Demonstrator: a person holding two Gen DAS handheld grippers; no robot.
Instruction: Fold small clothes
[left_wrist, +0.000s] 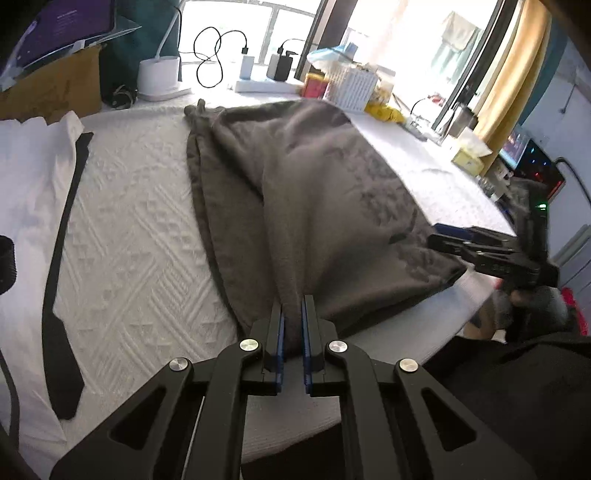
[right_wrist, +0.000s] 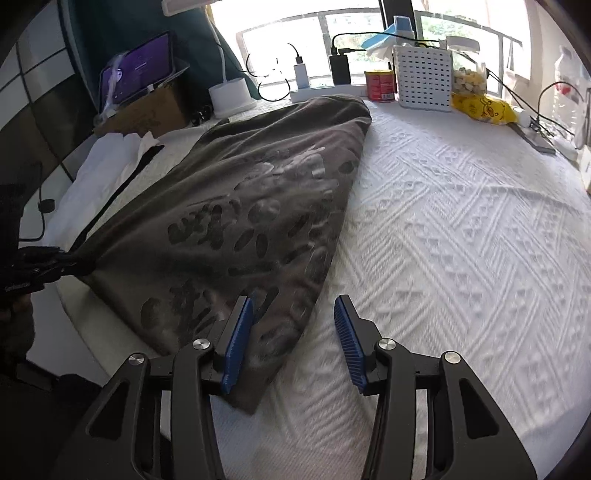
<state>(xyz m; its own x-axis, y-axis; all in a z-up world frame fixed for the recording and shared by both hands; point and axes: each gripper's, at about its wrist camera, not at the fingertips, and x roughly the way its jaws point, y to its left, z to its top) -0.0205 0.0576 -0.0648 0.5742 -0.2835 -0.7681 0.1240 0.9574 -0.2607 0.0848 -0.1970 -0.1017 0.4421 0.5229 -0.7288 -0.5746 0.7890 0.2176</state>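
Note:
A dark grey-brown printed garment lies on the white textured table cover. My left gripper is shut on its near edge, with cloth pinched between the blue pads. In the right wrist view the garment stretches from the far edge to the near left, and the left gripper holds its left corner. My right gripper is open and empty, its left finger over the garment's near right corner, its right finger over bare cover. It also shows in the left wrist view at the garment's right edge.
A white shirt with a black tie lies at the left. Along the far edge stand a cardboard box with a tablet, a white lamp base, chargers, a red can, a white basket and a yellow bag.

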